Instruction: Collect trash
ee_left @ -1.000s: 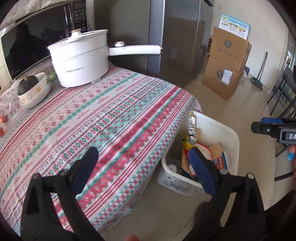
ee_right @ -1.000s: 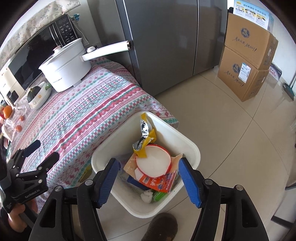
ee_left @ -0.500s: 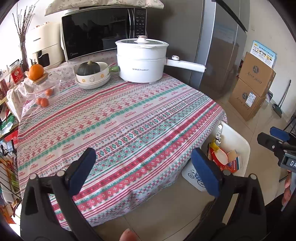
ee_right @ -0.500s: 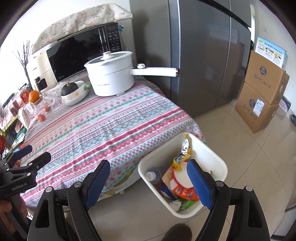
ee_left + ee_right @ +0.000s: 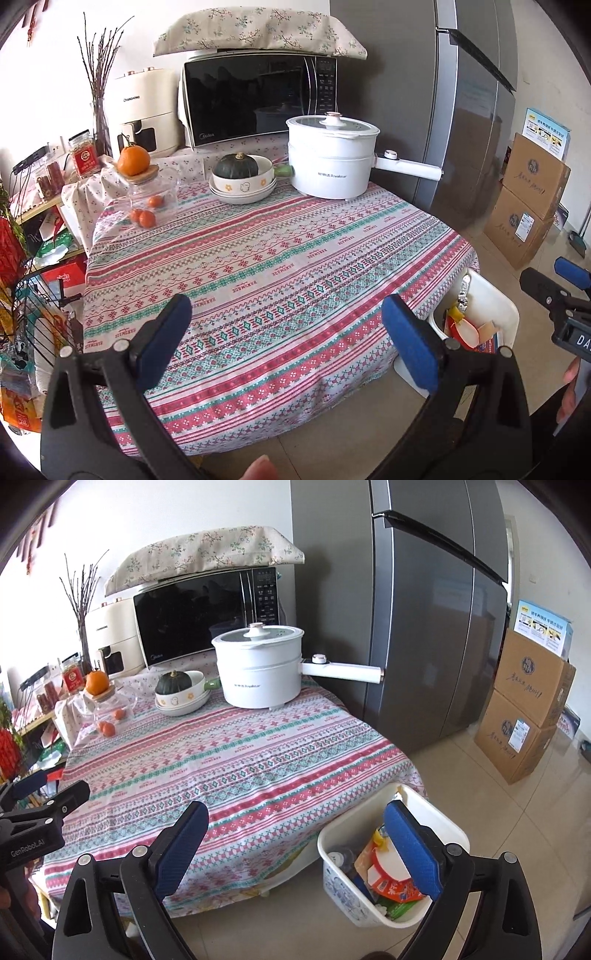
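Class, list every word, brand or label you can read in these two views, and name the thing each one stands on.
"HANDMADE", repeated: tablecloth
"Royalstar": white electric pot
"Midea": microwave
"CHANGHONG": cream appliance
"GenRoboLAI", as far as it reads: left claw
"DA", cut off by the frame edge: right claw
Too small or blurred: microwave buttons, red jar label, cardboard boxes, trash wrappers in the white bin.

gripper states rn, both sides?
left gripper: open, nothing between the pads.
right gripper: open, jaws have just been opening wider, nothing held.
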`<action>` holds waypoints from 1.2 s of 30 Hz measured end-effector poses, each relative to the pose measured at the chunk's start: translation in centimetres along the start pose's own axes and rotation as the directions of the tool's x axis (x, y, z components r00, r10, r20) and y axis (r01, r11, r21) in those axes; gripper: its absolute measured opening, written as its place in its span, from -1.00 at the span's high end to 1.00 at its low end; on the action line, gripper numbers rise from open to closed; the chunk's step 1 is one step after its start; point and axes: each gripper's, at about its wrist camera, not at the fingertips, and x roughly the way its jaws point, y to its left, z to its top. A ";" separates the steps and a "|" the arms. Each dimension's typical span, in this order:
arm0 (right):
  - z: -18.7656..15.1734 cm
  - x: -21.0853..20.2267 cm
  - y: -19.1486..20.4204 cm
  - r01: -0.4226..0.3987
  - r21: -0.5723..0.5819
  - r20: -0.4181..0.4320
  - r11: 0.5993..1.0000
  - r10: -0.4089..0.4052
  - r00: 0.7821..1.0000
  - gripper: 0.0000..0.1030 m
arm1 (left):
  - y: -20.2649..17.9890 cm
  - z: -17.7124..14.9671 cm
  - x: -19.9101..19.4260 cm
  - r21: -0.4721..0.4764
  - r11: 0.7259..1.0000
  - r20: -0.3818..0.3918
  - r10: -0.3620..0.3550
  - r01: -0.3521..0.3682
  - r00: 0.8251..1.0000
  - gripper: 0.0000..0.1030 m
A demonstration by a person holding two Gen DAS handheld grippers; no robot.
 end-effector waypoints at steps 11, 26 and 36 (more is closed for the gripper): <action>0.1 0.3 -0.4 0.019 0.007 0.006 1.000 -0.019 1.000 -0.93 | -0.7 0.0 -0.6 0.008 1.000 0.018 -0.008 0.008 1.000 -0.98; 0.1 -1.3 -1.0 0.033 0.015 0.083 0.999 -0.034 0.996 -0.96 | -1.4 -0.2 -1.2 0.018 1.000 0.036 -0.021 0.020 0.999 -0.98; 0.4 -1.8 -1.0 0.023 0.003 0.114 1.000 -0.024 0.993 -0.98 | -1.5 -0.2 -1.2 0.021 1.000 0.039 -0.016 0.015 0.999 -0.98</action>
